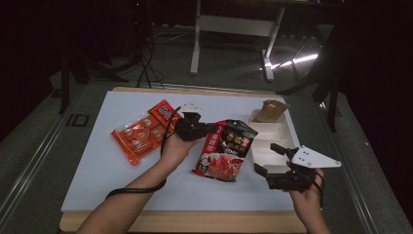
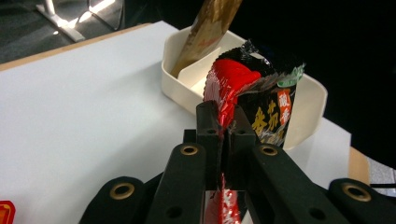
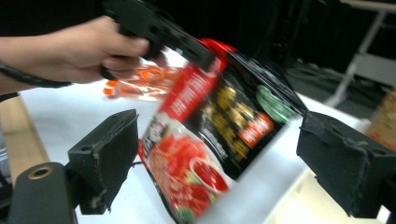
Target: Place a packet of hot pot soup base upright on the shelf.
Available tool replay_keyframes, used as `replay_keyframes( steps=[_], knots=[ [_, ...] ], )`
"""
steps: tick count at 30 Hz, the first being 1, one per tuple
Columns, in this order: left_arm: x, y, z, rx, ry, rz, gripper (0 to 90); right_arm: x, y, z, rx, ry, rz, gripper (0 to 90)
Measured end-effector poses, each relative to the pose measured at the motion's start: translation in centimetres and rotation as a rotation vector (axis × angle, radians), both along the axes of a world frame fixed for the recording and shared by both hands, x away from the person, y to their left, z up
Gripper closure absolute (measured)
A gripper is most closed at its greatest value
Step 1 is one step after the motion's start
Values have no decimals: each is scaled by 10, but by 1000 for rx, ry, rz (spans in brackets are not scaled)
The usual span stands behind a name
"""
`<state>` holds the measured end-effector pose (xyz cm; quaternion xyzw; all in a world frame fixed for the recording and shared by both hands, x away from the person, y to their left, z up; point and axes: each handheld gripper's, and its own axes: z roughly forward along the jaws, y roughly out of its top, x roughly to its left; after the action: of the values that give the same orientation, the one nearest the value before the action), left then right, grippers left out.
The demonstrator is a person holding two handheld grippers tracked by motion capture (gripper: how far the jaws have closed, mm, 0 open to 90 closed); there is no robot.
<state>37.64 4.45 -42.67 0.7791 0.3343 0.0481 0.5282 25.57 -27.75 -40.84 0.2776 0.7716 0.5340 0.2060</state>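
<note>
Foil crinkle along the top of the red-and-black sauce packet (image 2: 252,98) shows what kind of thing this is: a thin, glossy pouch with soft filling, light enough to hang from one corner yet floppy enough to sag and swing. The left hand-held gripper (image 2: 223,123) has its jaws pressed together on the packet's upper edge, pinching the flat sealed strip there, and the packet (image 1: 225,148) dangles from that grip above the white worktop (image 1: 97,165), just beside the cream divided tray (image 1: 272,153). That seam looks like the best place to hold it, since it is stiff, flat and free of filling; a pinch lower down on the bulging body would likely squash the contents and let the slick film slide between the pads. Judging from its shine, the surface is slippery, so a firm, full-width pinch seems wiser than a fingertip nip at the corner. The right hand-held gripper (image 1: 276,158) has its jaws spread wide, nothing between the pads, held near the tray's near end with the hanging packet (image 3: 210,135) in front of it. A brown packet (image 1: 269,110) already stands tilted in the tray's far compartment, and orange snack packets (image 1: 143,131) lie on the worktop to the left, well apart from the tray. Lowered flat, the pouch will probably fold at its middle.
</note>
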Motion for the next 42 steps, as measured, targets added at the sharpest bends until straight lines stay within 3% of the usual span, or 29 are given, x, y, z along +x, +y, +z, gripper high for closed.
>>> replay_keyframes(
  steps=[3, 6, 10, 14, 18, 27, 31, 32, 33, 35, 42],
  knots=[
    [-3, 7, 4, -16, -6, 1, 877, 1, -1, 2, -11, 33, -32, 113],
    [-5, 15, 9, -42, -5, -5, 876, 1, 1, 2, -30, 10, -66, 106],
    [-9, 23, 14, -74, -10, -12, 876, 6, 1, 2, -9, 58, -53, 106],
    [-13, 28, 17, -102, -13, -22, 876, 9, 3, 6, 8, 72, -48, 125],
    [-17, 29, 21, -132, -38, -65, 875, 13, 7, 13, 25, 66, -33, 127],
    [-27, 30, 26, -203, -58, -96, 875, 25, 23, 21, 26, 63, -1, 190],
    [-30, 30, 26, -218, -67, -104, 875, 30, 30, 23, 22, 72, 7, 243],
    [-32, 30, 27, -240, -77, -109, 875, 31, 32, 23, 21, 76, 17, 260],
    [-32, 30, 28, -249, -77, -109, 875, 34, 36, 23, 28, 87, 29, 347],
    [-33, 32, 29, -268, -77, -108, 875, 36, 38, 23, 35, 99, 37, 435],
    [-38, 32, 34, -283, -97, -105, 875, 37, 40, 31, 58, 89, 55, 619]
  ],
)
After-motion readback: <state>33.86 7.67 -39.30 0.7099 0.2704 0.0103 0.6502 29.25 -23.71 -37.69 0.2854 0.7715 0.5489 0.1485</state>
